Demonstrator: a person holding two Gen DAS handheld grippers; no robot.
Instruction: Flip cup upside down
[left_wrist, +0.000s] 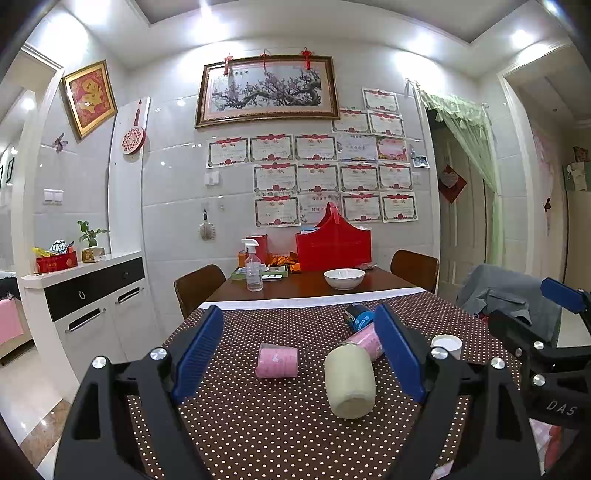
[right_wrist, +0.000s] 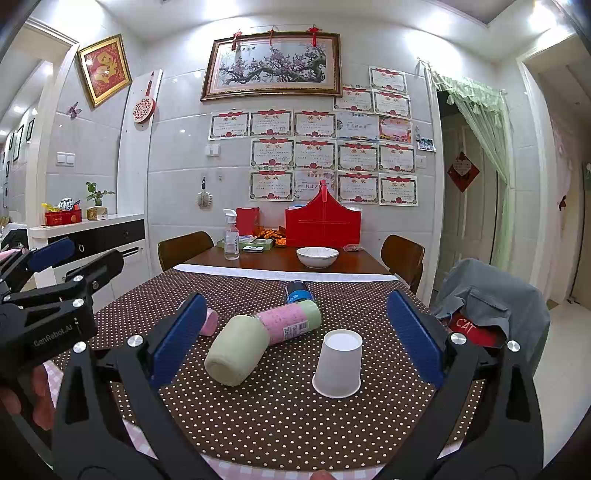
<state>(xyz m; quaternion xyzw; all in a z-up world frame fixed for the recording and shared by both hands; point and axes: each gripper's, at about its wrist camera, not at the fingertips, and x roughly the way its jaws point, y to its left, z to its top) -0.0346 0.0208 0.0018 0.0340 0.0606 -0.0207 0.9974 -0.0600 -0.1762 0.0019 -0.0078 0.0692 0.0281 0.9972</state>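
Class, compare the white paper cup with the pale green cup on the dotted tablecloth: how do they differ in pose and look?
The white paper cup stands upside down on its rim; the pale green cup lies on its side. The white paper cup tapers towards its base and looks thin and plain; the pale green cup looks bulkier, with rounded edges. Both rest on the dotted tablecloth, and no hand-held gripper touches either.

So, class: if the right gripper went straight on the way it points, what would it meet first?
Probably the white paper cup, mouth down between the open fingers of the right gripper; depth is uncertain.

the left black plastic gripper (left_wrist: 299, 350) and right black plastic gripper (right_wrist: 295, 339) share ribbed blue finger pads (right_wrist: 413, 338), silver screws (right_wrist: 457, 338) and white lettering.
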